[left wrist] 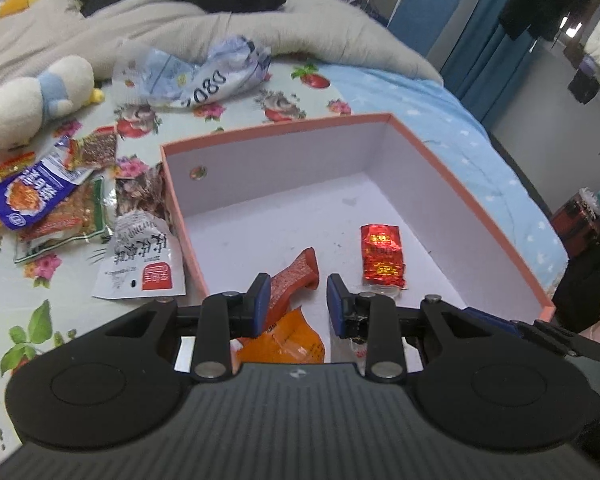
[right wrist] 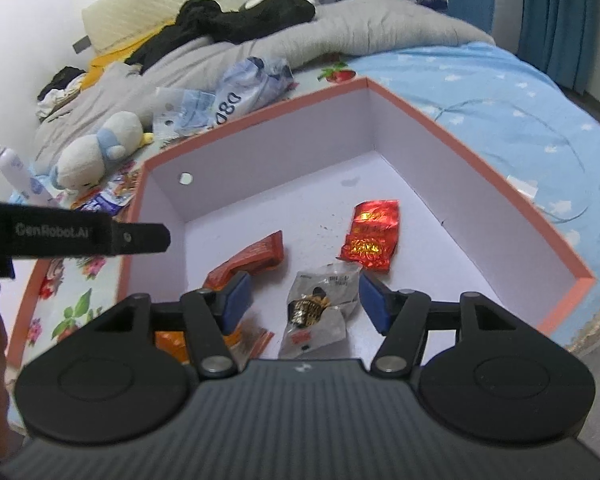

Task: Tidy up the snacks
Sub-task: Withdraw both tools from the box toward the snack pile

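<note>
Now both tongs hang apart over the pink-rimmed box [right wrist: 480, 168]: right tongs [right wrist: 304, 300] around, not pressing, a clear snack packet [right wrist: 320, 312]; red foil packet [right wrist: 372, 236] at one o'clock; left tongs [left wrist: 296, 300] empty.

The bed [left wrist: 420, 96] carries an orange-rimmed box [left wrist: 480, 208]; loose snack packets [left wrist: 60, 200] at its nine o'clock, a plush toy [left wrist: 36, 100] and grey blanket [left wrist: 220, 36] beyond.

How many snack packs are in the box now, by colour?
Red foil pack: 1
Orange-red packs: 2
Clear pack: 1
Total in the box: 4
</note>
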### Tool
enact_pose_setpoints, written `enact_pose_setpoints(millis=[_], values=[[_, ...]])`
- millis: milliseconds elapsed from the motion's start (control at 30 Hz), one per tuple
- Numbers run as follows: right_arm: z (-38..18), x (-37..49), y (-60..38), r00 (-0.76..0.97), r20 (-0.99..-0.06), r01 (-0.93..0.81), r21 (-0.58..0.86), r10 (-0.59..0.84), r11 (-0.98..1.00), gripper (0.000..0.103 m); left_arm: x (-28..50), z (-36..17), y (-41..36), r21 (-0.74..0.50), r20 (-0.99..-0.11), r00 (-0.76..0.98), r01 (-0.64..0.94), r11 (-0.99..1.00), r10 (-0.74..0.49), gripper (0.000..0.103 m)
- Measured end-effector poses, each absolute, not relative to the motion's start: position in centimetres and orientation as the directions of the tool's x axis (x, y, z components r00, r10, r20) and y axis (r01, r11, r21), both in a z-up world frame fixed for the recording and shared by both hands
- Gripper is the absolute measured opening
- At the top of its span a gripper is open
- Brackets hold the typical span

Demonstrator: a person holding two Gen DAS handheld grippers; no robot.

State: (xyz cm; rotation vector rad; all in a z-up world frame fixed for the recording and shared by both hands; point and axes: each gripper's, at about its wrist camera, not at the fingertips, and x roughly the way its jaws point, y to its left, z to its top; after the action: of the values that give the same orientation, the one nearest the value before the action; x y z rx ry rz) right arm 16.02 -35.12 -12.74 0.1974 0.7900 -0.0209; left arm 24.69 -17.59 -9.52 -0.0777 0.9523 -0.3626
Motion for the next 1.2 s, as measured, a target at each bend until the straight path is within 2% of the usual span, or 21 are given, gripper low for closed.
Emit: enact_pose_setpoints(millis=[800, 1200], values=[[-7.8, 3.2, -28.6, 0.797, -0.590, -0.029, 0.183, 0.133, 0.983, 0.062, 8.5, -3.2, -9.1, -0.216, -0.673, 0.669, 0.229, 0.949, -0.315, 0.037], [-8.1, 0.7, -24.2, 0.806, -0.556, -0.138, 0.161, 0.205, 0.977, 0.062, 3.2, -3.1, -3.6, -0.214, -0.643, 0.719, 0.162, 0.963, -0.264, 0.037]])
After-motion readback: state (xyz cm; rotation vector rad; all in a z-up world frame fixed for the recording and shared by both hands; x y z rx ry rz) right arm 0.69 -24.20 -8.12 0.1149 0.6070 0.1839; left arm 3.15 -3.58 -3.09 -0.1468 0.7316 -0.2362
